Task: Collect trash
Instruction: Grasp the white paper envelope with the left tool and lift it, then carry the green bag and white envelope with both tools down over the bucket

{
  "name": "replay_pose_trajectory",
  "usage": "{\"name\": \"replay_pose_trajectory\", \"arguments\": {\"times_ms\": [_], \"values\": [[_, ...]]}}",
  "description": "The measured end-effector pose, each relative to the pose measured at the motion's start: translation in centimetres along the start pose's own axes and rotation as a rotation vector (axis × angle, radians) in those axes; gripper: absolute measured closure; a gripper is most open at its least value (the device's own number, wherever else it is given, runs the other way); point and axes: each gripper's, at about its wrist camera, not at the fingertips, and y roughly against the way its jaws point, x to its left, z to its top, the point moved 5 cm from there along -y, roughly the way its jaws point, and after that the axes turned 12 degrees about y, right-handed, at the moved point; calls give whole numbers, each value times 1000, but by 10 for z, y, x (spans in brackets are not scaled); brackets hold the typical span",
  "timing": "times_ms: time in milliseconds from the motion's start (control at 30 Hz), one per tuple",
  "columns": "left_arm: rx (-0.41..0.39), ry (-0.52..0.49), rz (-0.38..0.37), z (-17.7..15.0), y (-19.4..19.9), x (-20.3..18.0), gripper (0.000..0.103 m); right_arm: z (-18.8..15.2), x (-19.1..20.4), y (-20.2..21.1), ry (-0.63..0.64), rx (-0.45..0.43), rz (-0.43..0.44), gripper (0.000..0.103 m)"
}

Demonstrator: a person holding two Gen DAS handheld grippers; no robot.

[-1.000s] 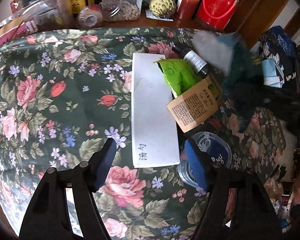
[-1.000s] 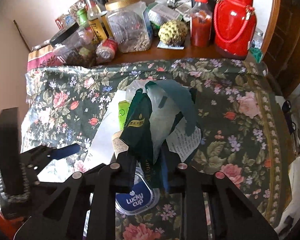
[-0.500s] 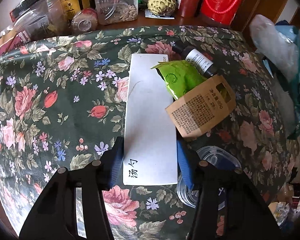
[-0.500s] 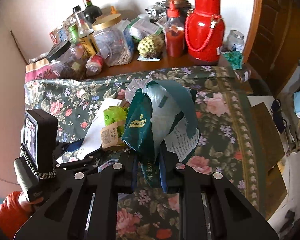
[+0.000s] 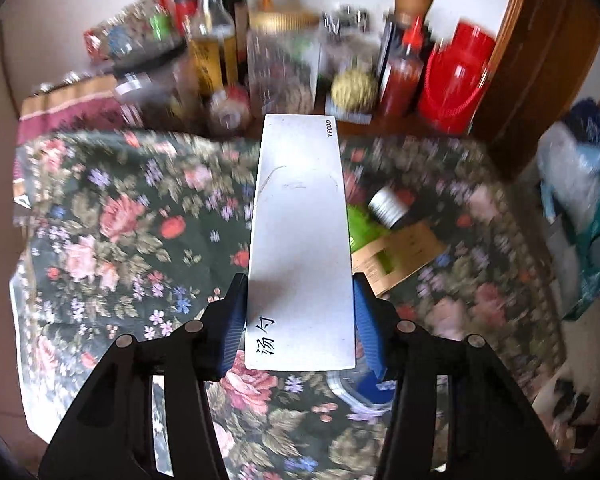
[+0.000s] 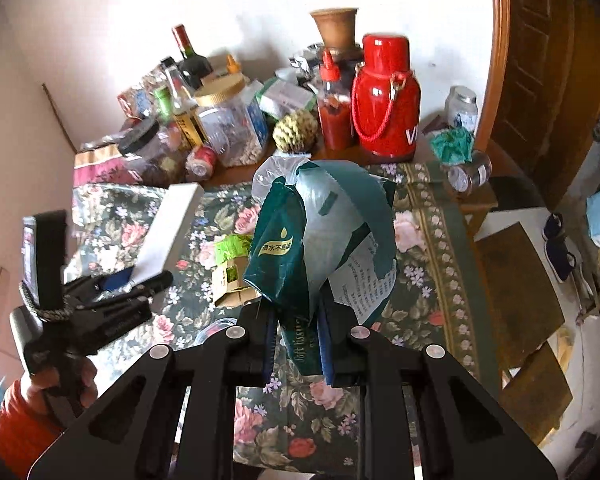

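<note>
Left wrist view: left gripper (image 5: 300,316) clamped on the near end of the long white box (image 5: 300,240), blue pads on both long sides. Box is tilted up off the floral tablecloth (image 5: 120,240) with its far end pointing at the back clutter. Picture is blurred.

Open room: left half of the cloth is bare. Right of the box, near it: green wrapper (image 5: 362,228), brown paper packet (image 5: 400,252), small dark bottle (image 5: 388,206). Clear plastic lid (image 5: 364,392) lies just under the right finger. Back edge is packed with bottles, jars and a red thermos (image 5: 456,84), all on bare wood beyond the cloth's edge.

Right wrist view: right gripper (image 6: 296,344) pinched tight on a green and clear plastic bag (image 6: 316,232), bag bunched and standing up between the pads. It is above the cloth, right of the wrapper and packet. Cloth's right edge drops to open floor; wooden door frame (image 6: 496,80) at far right. Left gripper and box sit at left, well apart from the bag.
</note>
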Motion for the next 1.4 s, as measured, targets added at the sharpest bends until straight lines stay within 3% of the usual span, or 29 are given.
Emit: {"name": "replay_pose_trajectory", "arguments": {"times_ms": [367,567,800,1067,1400], "values": [[-210,129,-24,-18,117,-43,53,-2,-11,63,123,-101,101,87],[-268,178,-47,-41,164,-51,53,-7,-7,91,188,-139,144,87],[-335,165,-63,-68,214,-47,53,-23,12,131,203,-203,151,87],[-354,129,-134,-116,260,-23,53,-68,47,174,172,-235,79,87],[-311,73,-145,-217,313,17,53,-151,103,208,107,-210,67,87]]}}
